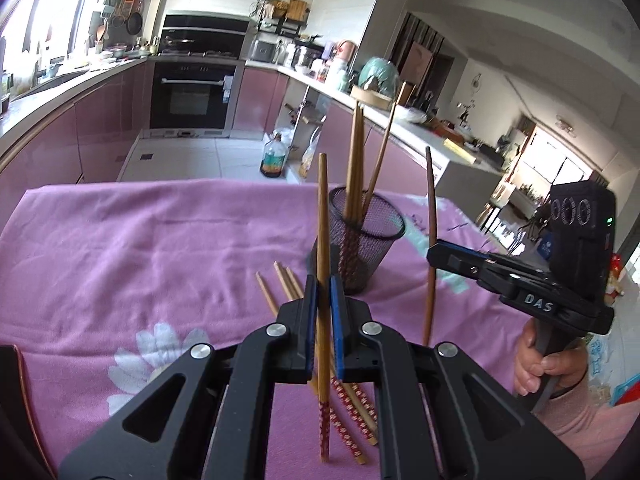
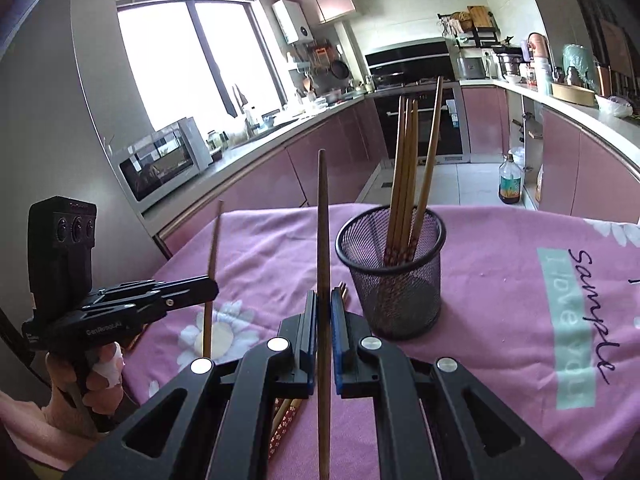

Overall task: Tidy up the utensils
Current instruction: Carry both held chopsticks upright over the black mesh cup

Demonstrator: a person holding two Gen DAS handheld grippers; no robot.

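Chopsticks [image 1: 322, 240], slender brown wood, red-patterned ends

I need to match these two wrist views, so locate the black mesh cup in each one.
Left wrist view: the black mesh cup stands right of centre on the pink cloth, just beyond the left gripper and the chopstick it holds.
Right wrist view: the cup stands right of centre, beyond the right gripper.
Shared landmark: the black oven behind.

Black grippers w/ blue-padded fingers [image 1: 335, 320], silver screws, "DAS" label; pink sleeve, bare hand [image 1: 548, 364].
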